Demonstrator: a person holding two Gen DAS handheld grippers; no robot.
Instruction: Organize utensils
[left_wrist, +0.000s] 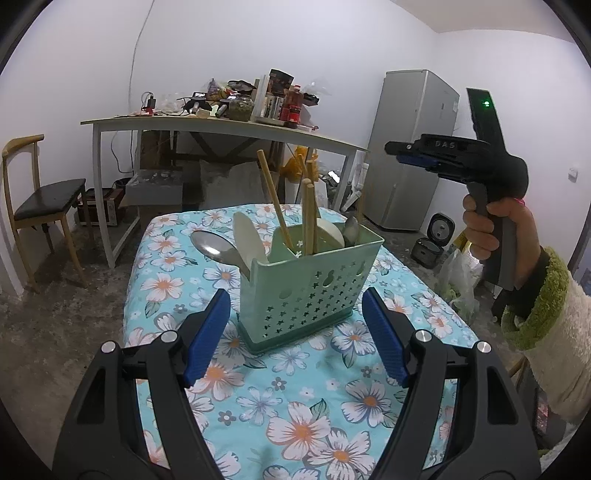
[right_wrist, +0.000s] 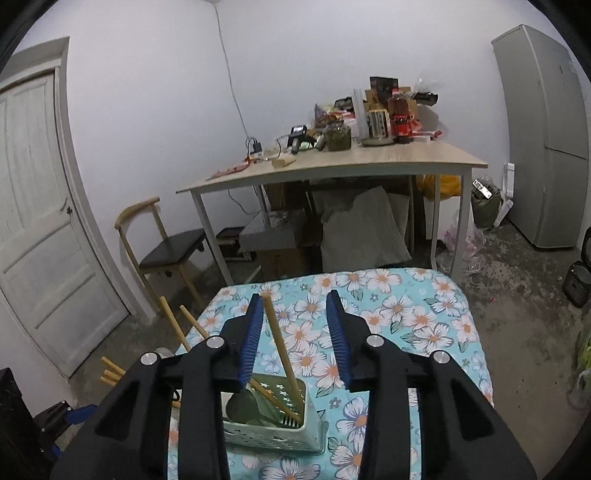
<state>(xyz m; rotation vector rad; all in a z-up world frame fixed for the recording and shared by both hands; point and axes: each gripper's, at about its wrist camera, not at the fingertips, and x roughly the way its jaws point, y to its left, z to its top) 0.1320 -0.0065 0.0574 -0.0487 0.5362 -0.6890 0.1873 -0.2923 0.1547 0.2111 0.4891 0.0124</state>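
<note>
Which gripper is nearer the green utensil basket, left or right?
Right. The right gripper hangs open directly above the green utensil basket, one chopstick rising between its fingers. The left gripper sits open in front of it, lower, not touching.

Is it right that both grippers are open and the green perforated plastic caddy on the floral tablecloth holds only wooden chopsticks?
Not only chopsticks: the left wrist view shows metal spoons and pale spoons in the green perforated plastic caddy too. The rest holds.

1 caddy (left_wrist: 317, 291), approx 5 chopsticks (left_wrist: 275, 199), 2 metal spoons (left_wrist: 214, 245).
</note>
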